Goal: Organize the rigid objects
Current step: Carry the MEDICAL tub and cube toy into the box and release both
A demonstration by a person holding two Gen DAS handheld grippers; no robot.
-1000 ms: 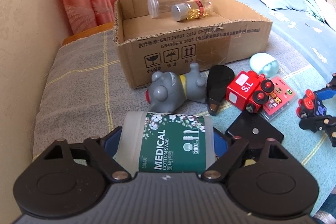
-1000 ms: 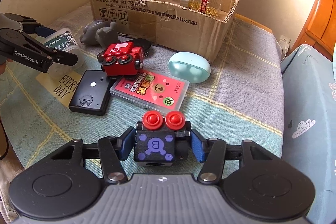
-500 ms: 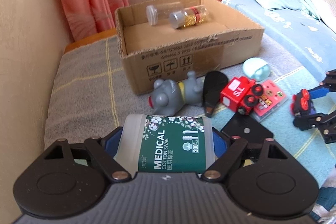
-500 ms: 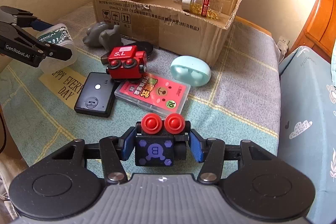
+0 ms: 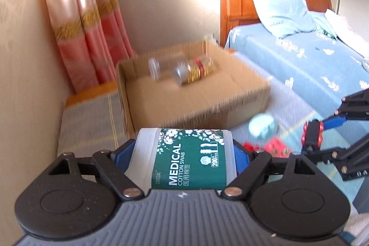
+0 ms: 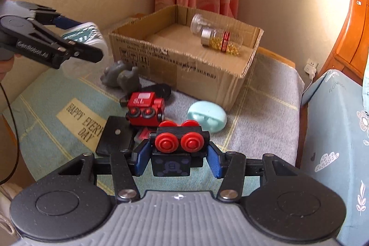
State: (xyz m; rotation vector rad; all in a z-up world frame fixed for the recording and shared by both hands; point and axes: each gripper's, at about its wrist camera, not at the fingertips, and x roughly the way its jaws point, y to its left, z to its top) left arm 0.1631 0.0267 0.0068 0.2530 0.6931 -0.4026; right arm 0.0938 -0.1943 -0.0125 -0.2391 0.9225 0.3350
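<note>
A white jar with a green "MEDICAL COTTON SWAB" label lies across my left gripper, whose blue pads are shut on its ends. It hangs above the blanket in front of the open cardboard box. The right wrist view shows the left gripper at the far left with the jar. My right gripper holds a black toy train car with red wheels, its jaws still closing tighter on it. The box contains a clear bottle and a capsule bottle.
On the blanket before the box lie a grey mouse toy, a red toy engine, a mint oval case, a flat black device and a black oval piece. A blue-sheeted bed borders the right, a wall the left.
Both grippers have risen off the blanket with their loads. The box and loose toys now sit lower and farther off, and the train car has tipped so that its wheels face the camera.
</note>
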